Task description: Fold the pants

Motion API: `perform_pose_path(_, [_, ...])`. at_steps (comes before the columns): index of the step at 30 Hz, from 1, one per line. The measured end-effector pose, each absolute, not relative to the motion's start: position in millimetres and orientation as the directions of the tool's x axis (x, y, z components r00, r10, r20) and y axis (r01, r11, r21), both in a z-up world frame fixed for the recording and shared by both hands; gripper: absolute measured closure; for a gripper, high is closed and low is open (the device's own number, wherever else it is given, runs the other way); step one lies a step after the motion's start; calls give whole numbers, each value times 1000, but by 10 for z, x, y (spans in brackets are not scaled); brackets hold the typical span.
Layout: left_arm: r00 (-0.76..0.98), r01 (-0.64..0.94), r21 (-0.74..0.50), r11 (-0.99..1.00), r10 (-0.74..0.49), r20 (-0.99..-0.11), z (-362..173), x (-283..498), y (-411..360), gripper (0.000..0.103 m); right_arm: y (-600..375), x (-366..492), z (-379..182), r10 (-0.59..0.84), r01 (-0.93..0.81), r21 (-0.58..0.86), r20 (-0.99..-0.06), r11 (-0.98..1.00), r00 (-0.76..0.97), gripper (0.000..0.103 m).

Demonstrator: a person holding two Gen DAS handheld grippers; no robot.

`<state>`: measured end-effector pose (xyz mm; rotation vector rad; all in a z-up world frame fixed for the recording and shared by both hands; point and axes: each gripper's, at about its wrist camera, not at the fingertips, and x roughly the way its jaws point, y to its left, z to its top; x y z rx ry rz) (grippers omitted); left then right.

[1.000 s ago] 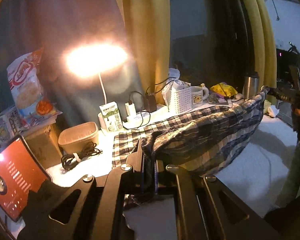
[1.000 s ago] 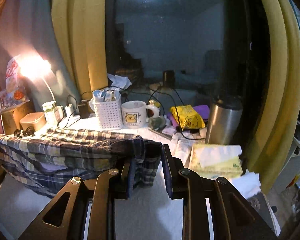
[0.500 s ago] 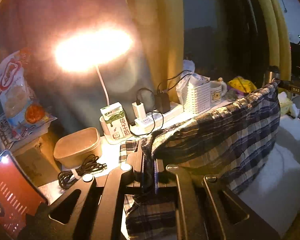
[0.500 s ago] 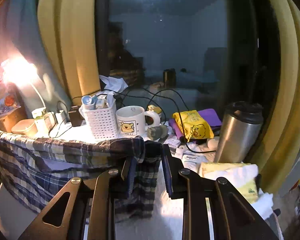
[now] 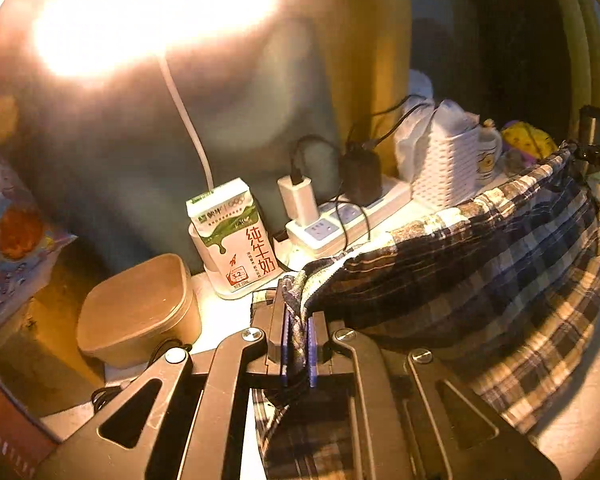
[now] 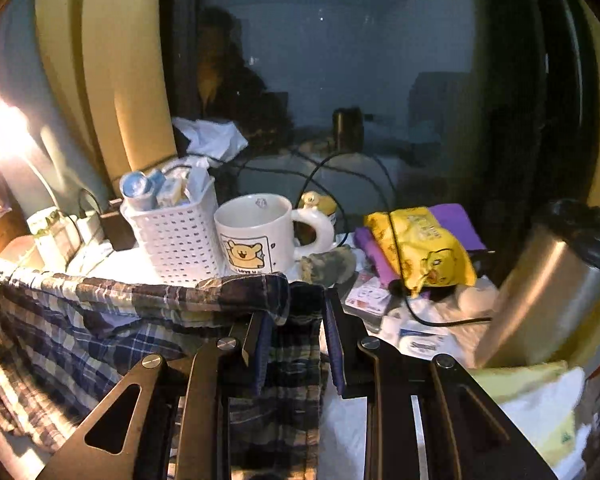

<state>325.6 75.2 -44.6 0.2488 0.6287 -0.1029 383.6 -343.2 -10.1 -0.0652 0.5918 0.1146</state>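
Left wrist view shows my left gripper (image 5: 297,334) with its fingers pinching one end of the checked pants (image 5: 480,264). My right gripper (image 6: 294,338) has cloth bunched between its fingers, which stand wider apart. The pants hang in a sagging span between the two, above the desk (image 5: 580,412), near the power strip (image 5: 340,220) and mug (image 6: 256,236) at the back edge. I judge them light, soft and limp, so I'd hold at the corners.
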Motion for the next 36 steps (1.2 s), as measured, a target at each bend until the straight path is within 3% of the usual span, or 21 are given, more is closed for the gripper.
perform_pose_path(4, [780,176,194,965,-17,-625,-583,3484,788,96,-3400,4046,-259,89,-120,-13,-594,993,800,78])
perform_pose_path(9, [746,120,174,977,27,-665,-788,3774,916,84,-3326,4230,-399,56,-113,-53,-625,992,778,78])
perform_pose_path(11, [736,53,177,983,82,-672,-839,3851,1006,61,-3299,4284,-454,42,-109,-66,-637,992,770,78])
perform_pose_path(18, [706,-47,114,992,114,-699,-829,3785,1327,57,-3261,4376,-582,-2,-97,-111,-667,989,745,74])
perform_pose_path(19, [698,-43,103,994,103,-708,-837,3748,1340,55,-3244,4372,-581,-17,-92,-128,-667,987,745,73])
perform_pose_path(20, [689,-38,93,995,93,-719,-846,3707,1347,53,-3236,4362,-573,-33,-83,-142,-664,986,747,58])
perform_pose_path(21, [674,-26,76,997,73,-735,-859,3650,1348,52,-3239,4348,-558,-38,-76,-143,-660,987,750,32])
perform_pose_path(23, [653,-4,41,999,33,-757,-879,3527,1336,49,-3259,4287,-496,-30,-66,-124,-645,990,764,17])
perform_pose_path(29, [651,29,0,1000,-19,-759,-825,2968,1255,42,-3279,4025,-337,-25,-60,-113,-633,992,774,17])
perform_pose_path(36, [669,95,-64,993,-112,-735,-703,2383,860,42,-3383,3542,-323,-12,-49,-75,-652,996,758,17])
